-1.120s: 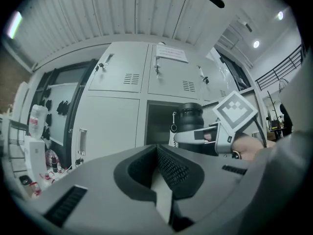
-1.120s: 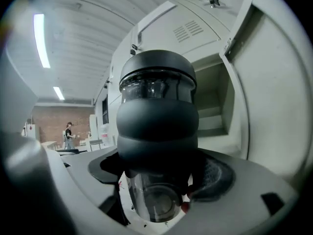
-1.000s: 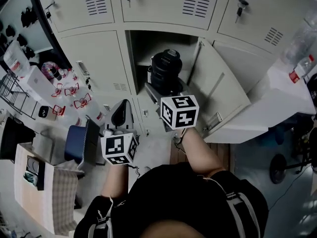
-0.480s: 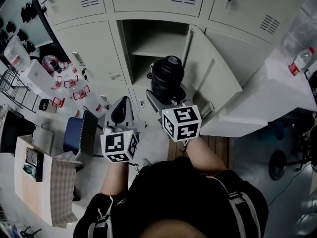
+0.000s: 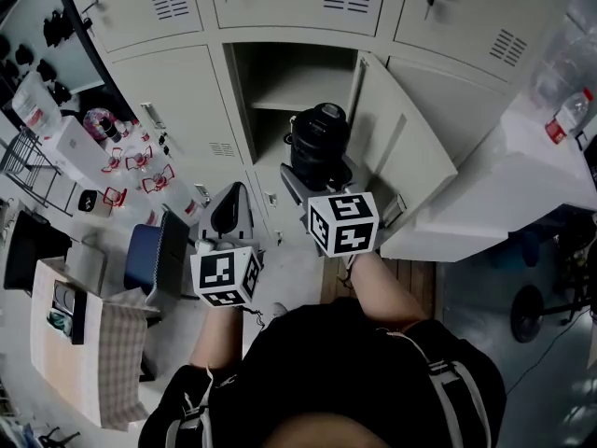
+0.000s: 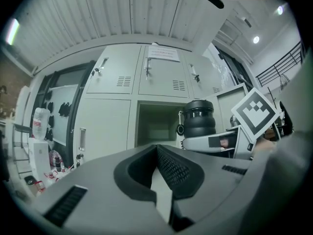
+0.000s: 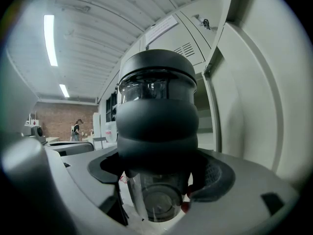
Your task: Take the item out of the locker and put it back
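A black, ribbed bottle with a clear base (image 5: 319, 143) hangs upright just in front of the open locker compartment (image 5: 297, 87), and my right gripper (image 5: 317, 177) is shut on its lower part. In the right gripper view the bottle (image 7: 157, 121) fills the space between the jaws of that gripper (image 7: 160, 180). My left gripper (image 5: 229, 215) stays lower left of the bottle, shut, with nothing in it. From the left gripper view, its pads (image 6: 171, 173) meet, and the bottle (image 6: 198, 120) shows to the right of the empty compartment (image 6: 155, 124).
The locker door (image 5: 403, 147) stands open to the right of the bottle. A white table (image 5: 504, 175) with clear bottles (image 5: 560, 87) lies further right. A blue seat (image 5: 149, 259), a cardboard box (image 5: 56, 343) and a shelf of small items (image 5: 131, 161) are at the left.
The right gripper has drawn the bottle out of the locker mouth towards me, mostly in the first half second. The left gripper has hardly moved.
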The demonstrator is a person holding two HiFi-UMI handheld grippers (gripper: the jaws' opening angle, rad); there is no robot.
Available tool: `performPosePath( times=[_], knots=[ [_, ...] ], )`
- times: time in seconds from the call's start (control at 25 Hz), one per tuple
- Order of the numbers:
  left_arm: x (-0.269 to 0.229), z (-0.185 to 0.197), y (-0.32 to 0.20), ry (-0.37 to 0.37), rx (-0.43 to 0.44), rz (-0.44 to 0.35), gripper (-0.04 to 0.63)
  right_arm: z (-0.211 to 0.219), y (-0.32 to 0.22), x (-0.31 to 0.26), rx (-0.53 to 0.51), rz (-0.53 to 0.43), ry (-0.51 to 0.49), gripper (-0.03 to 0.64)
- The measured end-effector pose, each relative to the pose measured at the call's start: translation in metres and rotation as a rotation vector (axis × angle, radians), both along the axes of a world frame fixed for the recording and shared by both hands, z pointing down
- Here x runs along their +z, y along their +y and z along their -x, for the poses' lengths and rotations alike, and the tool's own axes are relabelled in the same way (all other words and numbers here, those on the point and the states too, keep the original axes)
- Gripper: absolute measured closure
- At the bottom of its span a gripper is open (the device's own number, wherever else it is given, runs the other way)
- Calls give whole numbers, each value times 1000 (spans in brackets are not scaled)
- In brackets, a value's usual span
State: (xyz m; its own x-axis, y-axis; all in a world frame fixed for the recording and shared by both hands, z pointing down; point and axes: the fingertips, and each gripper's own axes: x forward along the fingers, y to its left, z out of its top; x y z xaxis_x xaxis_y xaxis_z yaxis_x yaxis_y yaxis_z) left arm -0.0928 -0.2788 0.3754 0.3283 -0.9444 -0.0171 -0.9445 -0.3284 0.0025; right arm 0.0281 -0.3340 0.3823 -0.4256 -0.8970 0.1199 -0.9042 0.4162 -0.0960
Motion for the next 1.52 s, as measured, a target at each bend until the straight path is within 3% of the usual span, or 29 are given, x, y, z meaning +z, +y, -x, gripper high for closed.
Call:
performPosePath(
  times=[0.16,0.52,0.68,0.88,1.32,1.52],
  knots=[
    [-2,8,-8,1,-9,-6,583,7,-23,-10,-9,7,-82,193],
    [0,36,-26,0,-37,0,583,31,-95,-31,-84,72,-380,193],
    [1,46,-33,2,-44,4,582,28,-128,-36,-38,80,-415,193],
    [3,57,-45,5,-48,7,582,15,-165,-43,59,74,-372,193],
    [1,64,-71,0,-22,5,583,7,-228,-42,252,-5,-20,196],
    [1,67,-78,11,-18,2,581,7,-242,-40,288,-28,67,196]
  ],
)
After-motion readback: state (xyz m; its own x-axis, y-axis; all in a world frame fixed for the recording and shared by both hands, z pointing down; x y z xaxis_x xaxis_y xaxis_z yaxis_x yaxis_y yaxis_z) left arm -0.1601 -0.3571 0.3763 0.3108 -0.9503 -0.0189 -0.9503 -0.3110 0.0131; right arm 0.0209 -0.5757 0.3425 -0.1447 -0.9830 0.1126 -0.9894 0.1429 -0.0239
